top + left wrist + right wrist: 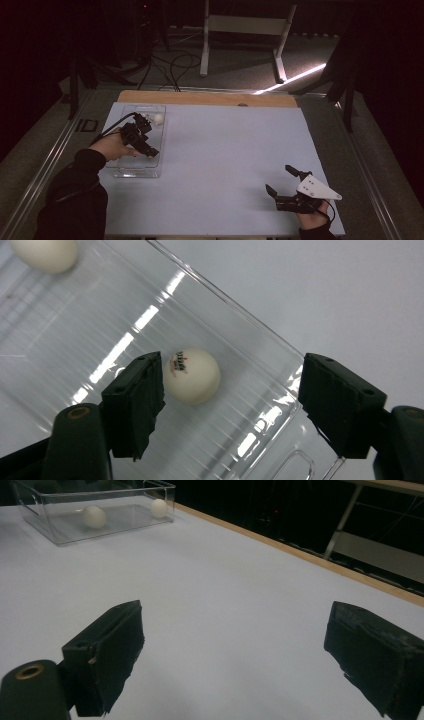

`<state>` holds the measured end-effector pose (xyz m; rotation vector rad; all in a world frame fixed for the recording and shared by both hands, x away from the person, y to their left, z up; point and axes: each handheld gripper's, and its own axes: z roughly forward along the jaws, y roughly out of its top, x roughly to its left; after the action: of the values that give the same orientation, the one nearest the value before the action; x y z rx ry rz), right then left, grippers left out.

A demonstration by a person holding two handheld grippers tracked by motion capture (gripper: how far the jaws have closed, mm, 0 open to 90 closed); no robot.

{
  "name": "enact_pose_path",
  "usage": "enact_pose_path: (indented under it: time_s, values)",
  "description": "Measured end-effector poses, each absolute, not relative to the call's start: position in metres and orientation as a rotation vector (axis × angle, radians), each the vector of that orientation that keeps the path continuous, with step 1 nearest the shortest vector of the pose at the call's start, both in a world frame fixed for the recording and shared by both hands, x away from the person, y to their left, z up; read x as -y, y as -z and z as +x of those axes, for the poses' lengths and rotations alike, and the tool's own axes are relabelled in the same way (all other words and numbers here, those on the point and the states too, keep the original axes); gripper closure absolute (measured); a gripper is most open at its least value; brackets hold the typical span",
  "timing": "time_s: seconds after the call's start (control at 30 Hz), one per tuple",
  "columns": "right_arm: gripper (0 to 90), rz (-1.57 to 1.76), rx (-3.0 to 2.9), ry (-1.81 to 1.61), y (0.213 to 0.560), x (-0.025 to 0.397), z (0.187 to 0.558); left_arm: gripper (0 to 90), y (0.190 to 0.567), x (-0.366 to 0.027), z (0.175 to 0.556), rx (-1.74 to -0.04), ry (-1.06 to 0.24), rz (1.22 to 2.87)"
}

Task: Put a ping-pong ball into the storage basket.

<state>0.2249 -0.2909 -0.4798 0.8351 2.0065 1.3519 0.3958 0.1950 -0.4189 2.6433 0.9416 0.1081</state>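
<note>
**benchrat:** So which ball is the left gripper (141,140) going for? There are two in that clear tray (119,169).

**pingfan:** I'd say the printed ball (192,376). In the left gripper view it sits on the tray floor right beside the inner face of one pad, maybe touching it, hard to call. The other pad is way off, out over the tray's long wall. So the jaws are spread wide with nothing held, and the ball is hard against one side of the gap, not centred.

**benchrat:** And the second ball?

**pingfan:** The plain ball (45,253) is farther along the tray, toward the end away from the person, well clear of the jaws.

**benchrat:** Could the right gripper (285,185) do it instead?

**pingfan:** Not really. It's parked on the white table (225,165) well apart from the tray, on the opposite side, jaws also gaping and empty. From its own view the tray is far off. The left one is obviously nearer; it's already inside the tray.

**benchrat:** So what matters next?

**pingfan:** My guess: slide the gripper sideways away from the tray wall so the ball sits mid-gap. Round ball, no long axis to worry about, but it could roll off if one pad nudges it first.
</note>
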Motion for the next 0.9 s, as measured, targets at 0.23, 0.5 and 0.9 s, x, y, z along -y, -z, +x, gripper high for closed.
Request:
enact_pose_path:
  time_s: [0.23,0.5,0.9]
  values:
    - [9.2,0.833,-2.006,-1.352,0.480,0.291,0.225,18.9,0.411,-0.191,0.393,-0.944,-0.083,2.611]
    - [9.2,0.836,-2.007,-1.352,0.480,0.291,0.225,7.3,0.403,-0.182,0.389,-0.902,-0.050,2.583]
    - [9.2,0.838,-2.008,-1.350,0.480,0.291,0.225,0.2,0.401,-0.165,0.387,-0.905,-0.060,2.582]
